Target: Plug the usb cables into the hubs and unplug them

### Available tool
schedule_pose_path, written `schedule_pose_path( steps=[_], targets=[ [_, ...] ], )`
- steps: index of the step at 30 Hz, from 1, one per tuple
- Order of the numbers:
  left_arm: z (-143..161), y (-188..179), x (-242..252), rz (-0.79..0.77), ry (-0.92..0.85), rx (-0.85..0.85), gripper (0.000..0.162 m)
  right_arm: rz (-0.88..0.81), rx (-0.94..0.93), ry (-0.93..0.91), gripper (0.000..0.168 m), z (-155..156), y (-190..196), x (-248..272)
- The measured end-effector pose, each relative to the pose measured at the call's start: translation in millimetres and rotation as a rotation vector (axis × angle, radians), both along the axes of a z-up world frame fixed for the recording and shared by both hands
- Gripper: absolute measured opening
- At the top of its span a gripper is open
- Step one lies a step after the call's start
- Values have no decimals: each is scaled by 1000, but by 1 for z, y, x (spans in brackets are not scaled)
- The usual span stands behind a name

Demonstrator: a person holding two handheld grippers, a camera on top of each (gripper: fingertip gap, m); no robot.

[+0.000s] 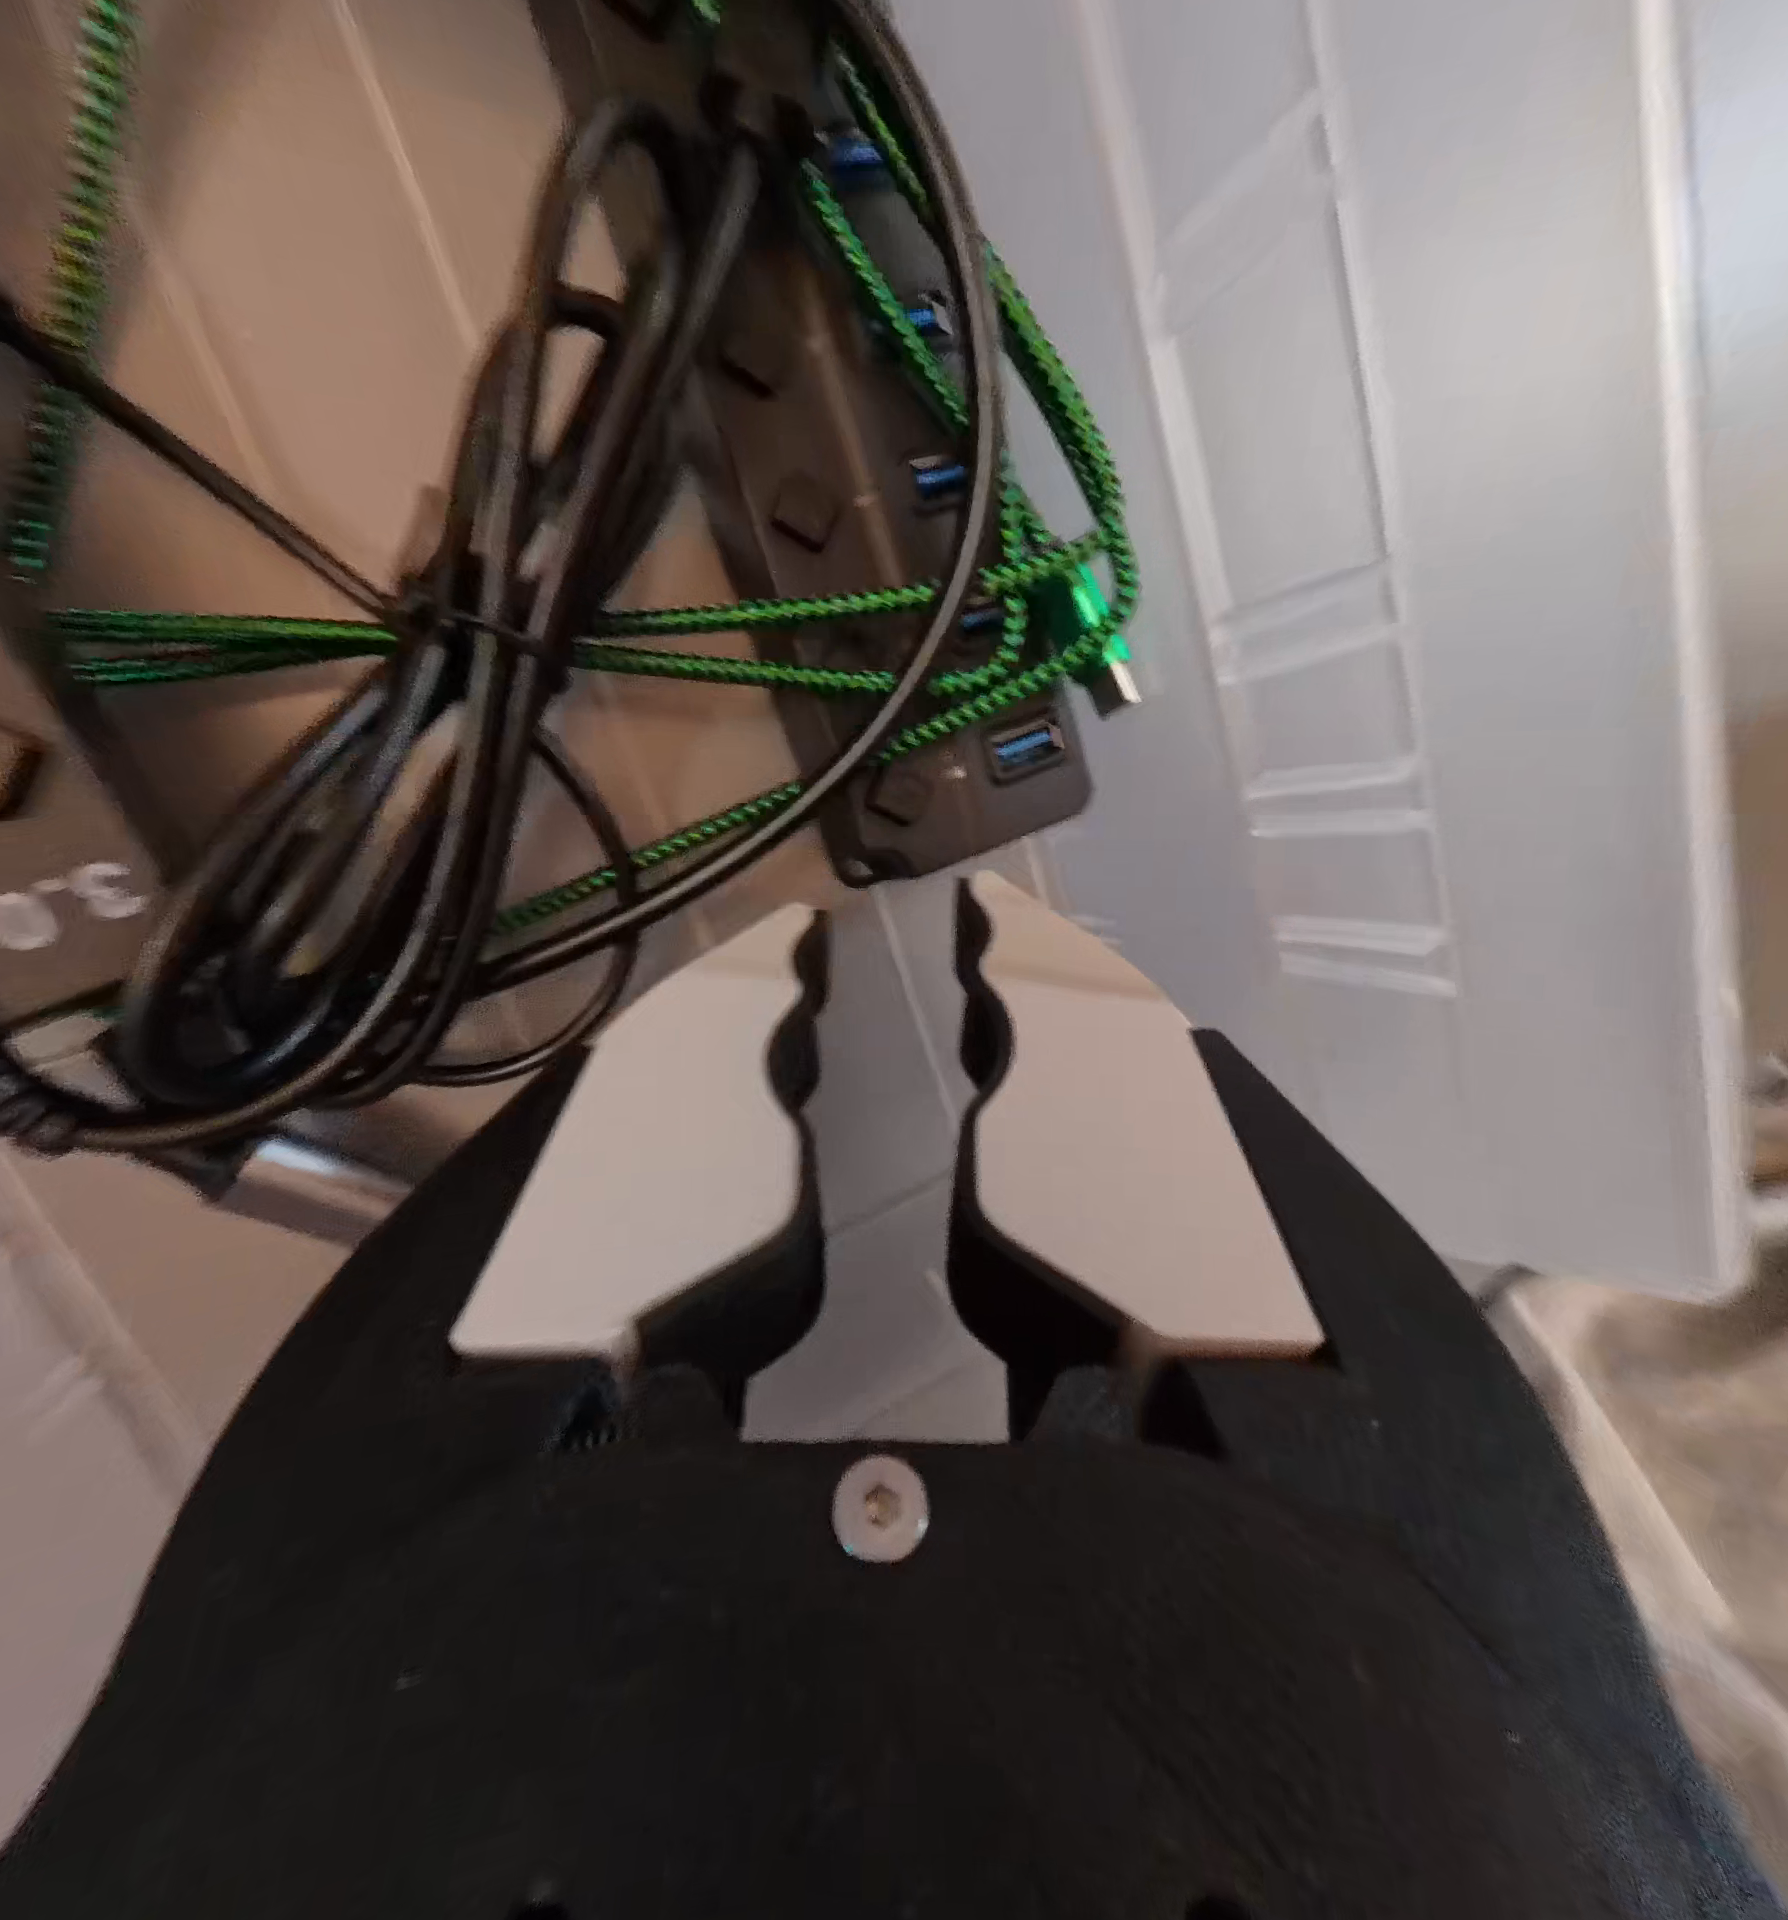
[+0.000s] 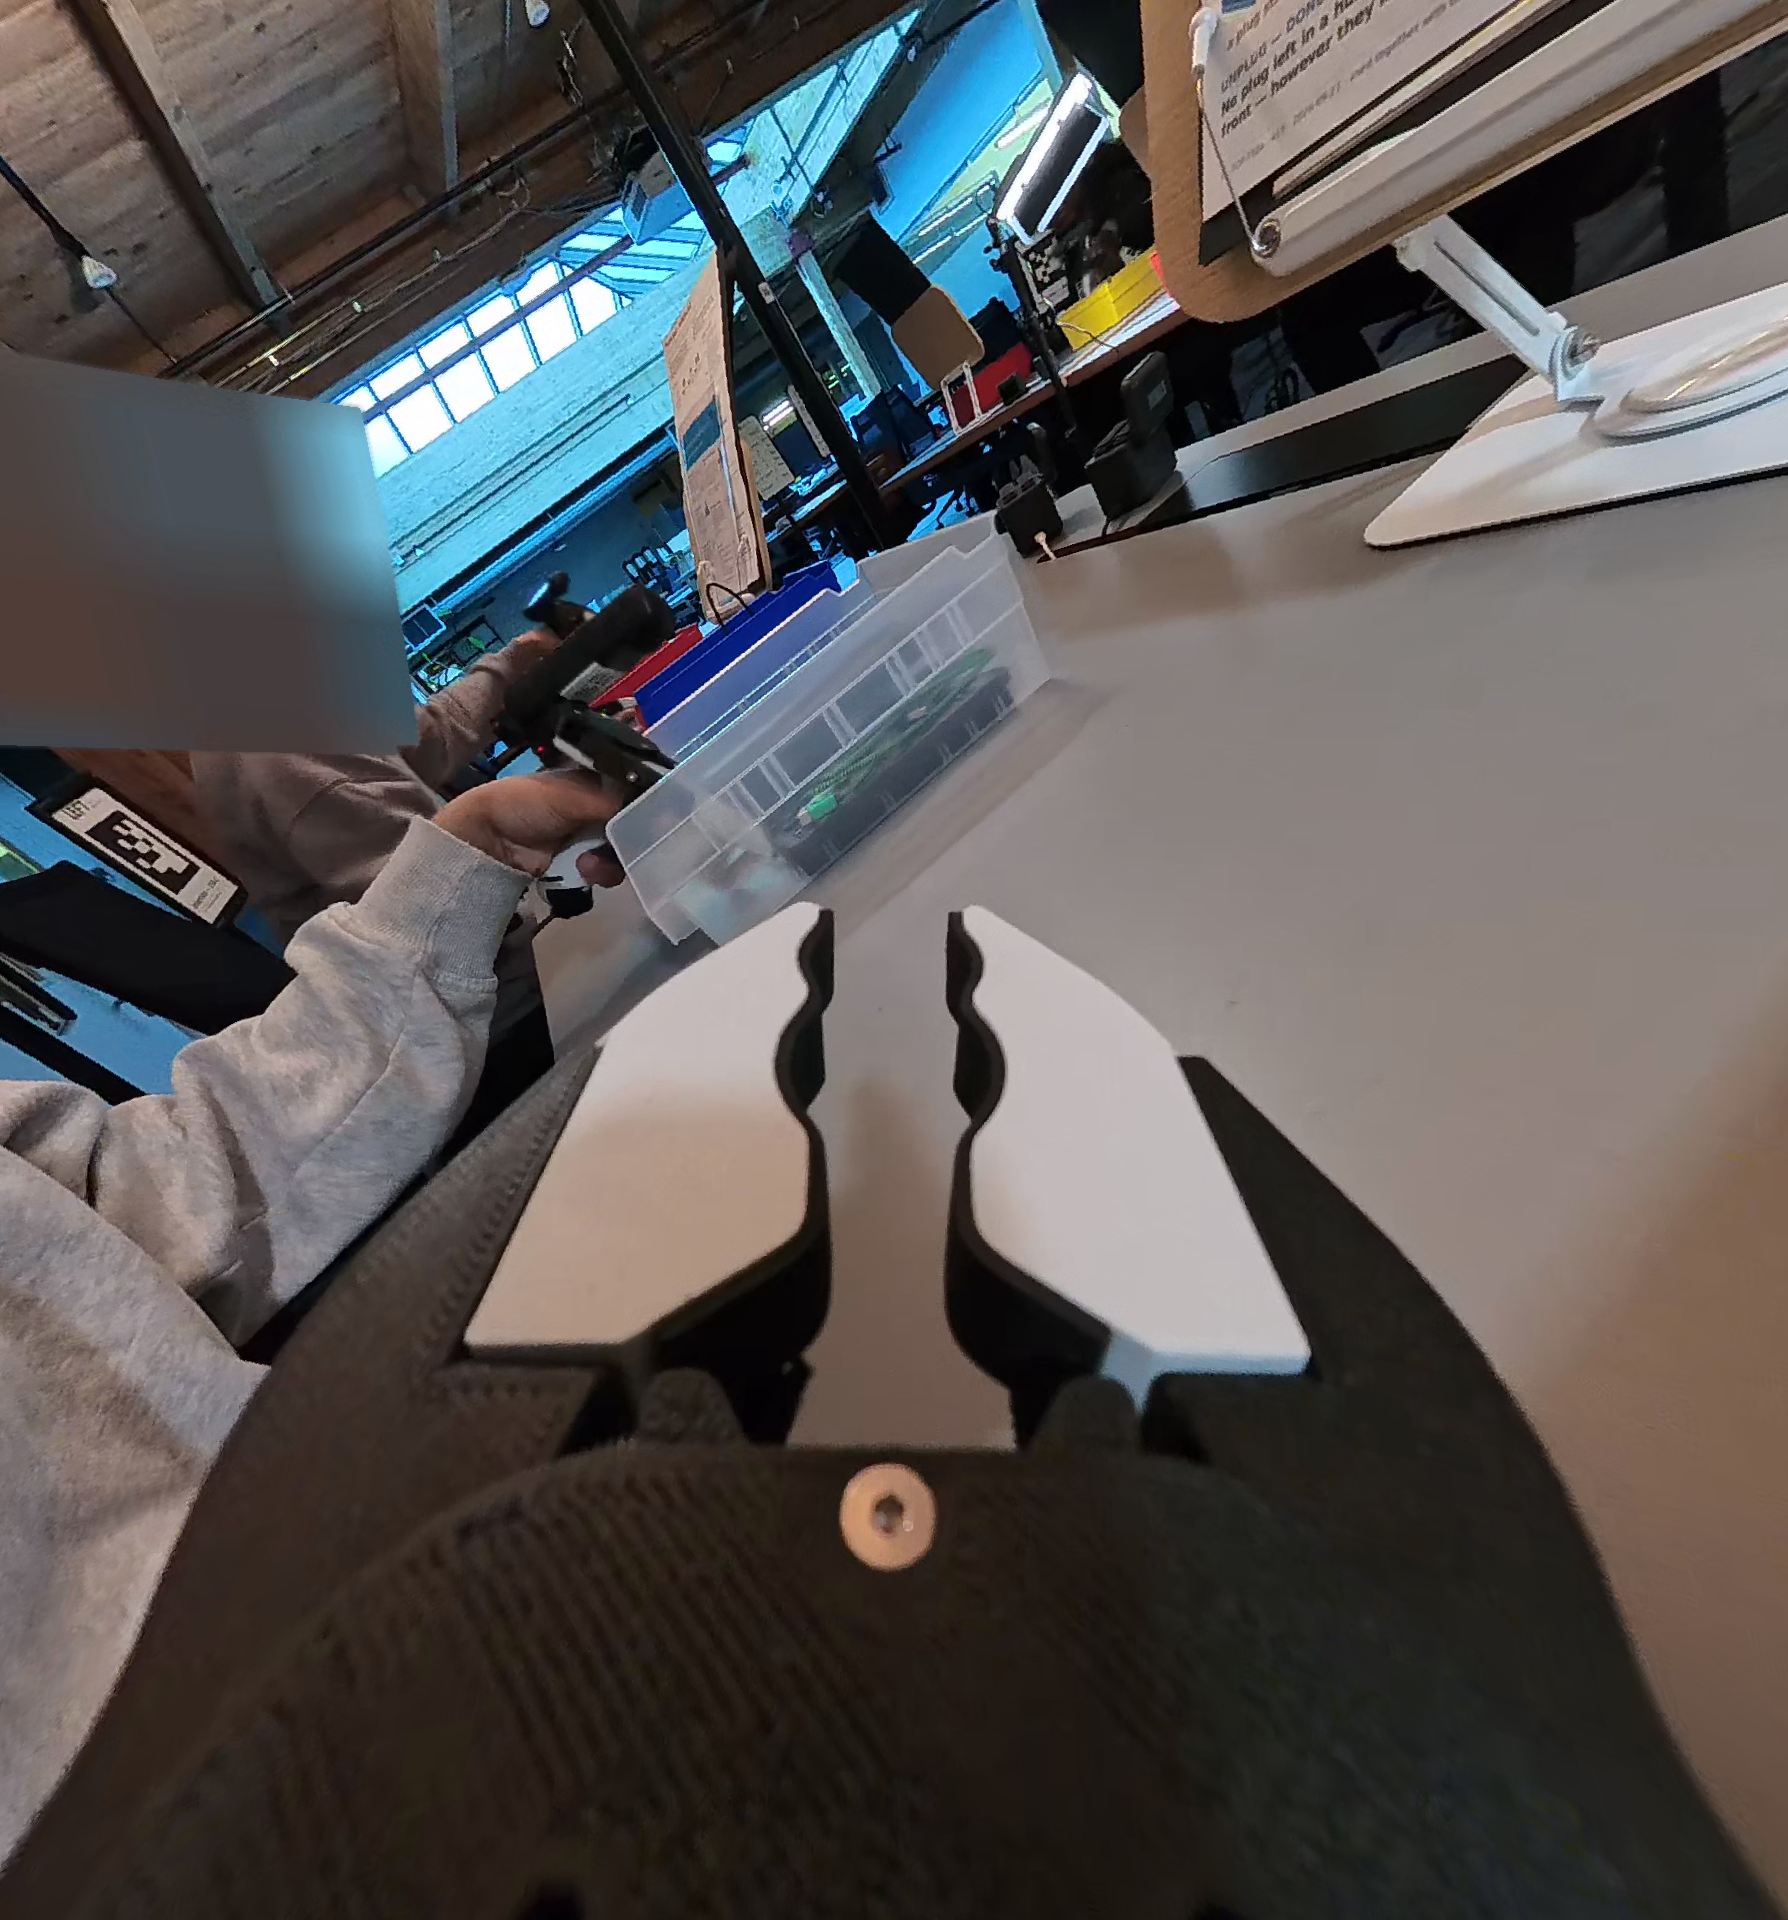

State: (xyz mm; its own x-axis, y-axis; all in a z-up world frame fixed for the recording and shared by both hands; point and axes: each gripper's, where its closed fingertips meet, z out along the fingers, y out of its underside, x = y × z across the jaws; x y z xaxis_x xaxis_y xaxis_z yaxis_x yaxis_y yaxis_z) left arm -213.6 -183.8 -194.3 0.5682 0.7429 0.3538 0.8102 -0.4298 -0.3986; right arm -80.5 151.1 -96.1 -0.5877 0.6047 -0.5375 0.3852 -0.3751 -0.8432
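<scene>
**A:** USB hub (image 1: pixel 900 520), left wrist view: a long dark bar with blue ports down one edge, lying in a clear plastic bin (image 1: pixel 1389 623) among green braided cables (image 1: pixel 1066 416) and thin black cables (image 1: pixel 516 582). One green plug (image 1: pixel 1087 634) lies loose beside the lower ports, not seated. My left gripper (image 1: pixel 890 914) hovers just short of the hub's near end, jaws a little apart, holding nothing.

**B:** Which step, by your reading?

**A:** The reach into the bin, I judge; no plugging has begun. Next I need to close on the loose plug or the hub body without snagging the tangle.

**B:** And the right wrist view?

**A:** My right gripper (image 2: pixel 890 925) rests low over the bare grey table (image 2: pixel 1389 935), jaws parted and empty. The same bin (image 2: pixel 838 748) stands farther off, near the table edge, with the left gripper (image 2: pixel 599 748) at its near end. Behind: a white stand base (image 2: pixel 1596 457), blue bins (image 2: pixel 744 634), a workshop with timber ceiling and skylights.
</scene>
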Motion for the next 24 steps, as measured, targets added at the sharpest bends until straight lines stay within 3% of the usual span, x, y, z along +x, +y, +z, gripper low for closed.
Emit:
schedule_pose_path(
  steps=[1, 4, 7, 8, 12, 16, 20, 24],
  targets=[
    [1, 1, 7, -29, -33, 32, 17, 0, -2, 0, 21, 0, 0, 0],
    [-1, -8, 35, -149, -124, 38, 10, 0, -3, 5, 21, 2, 1, 1],
    [-4, -20, 63, -259, -184, 9, 16, 0, -7, 4, 21, 2, 1, 1],
    [-3, -21, 64, -254, -174, 14, 23, 2, -10, 1, 21, 1, 1, 1],
    [2, -17, 55, -216, -149, 59, 26, 4, -27, -8, 21, 1, 1, 0],
    [6, -10, 28, -92, -71, 90, 53, -6, -29, -5, 21, 2, 3, 0],
    [14, -8, -3, 100, -38, 202, 53, -6, -34, -10, 21, 1, 4, -1],
    [5, -7, -1, 59, -17, 92, 53, -9, -35, -12, 21, 0, 4, -2]
  ],
)
